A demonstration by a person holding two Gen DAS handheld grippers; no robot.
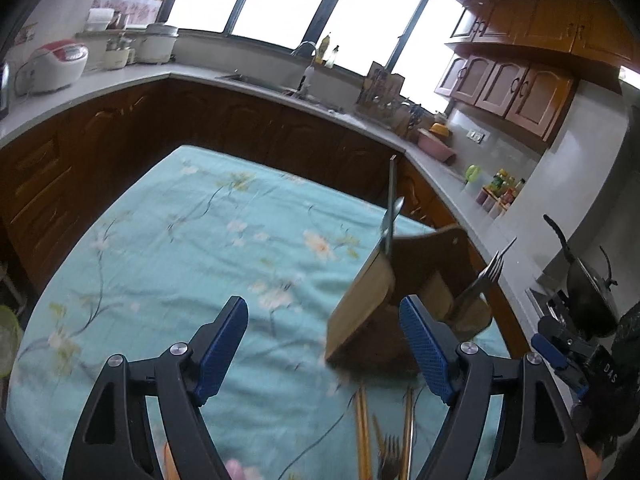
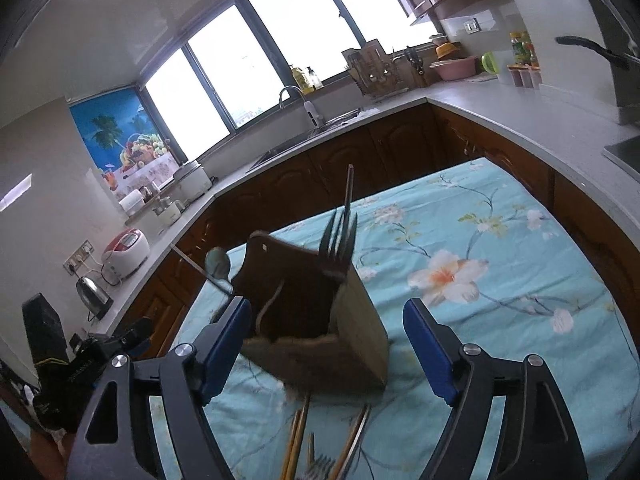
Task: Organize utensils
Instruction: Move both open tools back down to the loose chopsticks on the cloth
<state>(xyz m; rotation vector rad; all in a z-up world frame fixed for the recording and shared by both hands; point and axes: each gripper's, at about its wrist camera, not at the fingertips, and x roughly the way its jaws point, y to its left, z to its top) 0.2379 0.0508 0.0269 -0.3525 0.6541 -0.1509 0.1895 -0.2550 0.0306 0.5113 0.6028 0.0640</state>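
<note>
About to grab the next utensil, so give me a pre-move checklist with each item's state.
1. Left gripper jaws open, nothing held: ok.
2. Right gripper jaws open, nothing held: ok.
3. Wooden holder upright on the tablecloth: ok.
4. Fork and spoon already seated in the holder: ok.
5. Loose chopsticks and fork lying before the holder, unobstructed: ok.
6. Free room in the holder's compartments: cannot tell.

Teal floral tablecloth point(image 1: 200, 240) fills frame centre. White-and-red rice cooker point(image 1: 58, 66) upper left on grey countertop point(image 1: 120, 80). Chrome tap point(image 2: 290, 96) below bright windows. Pink plastic basin point(image 2: 454, 67) upper right.
</note>
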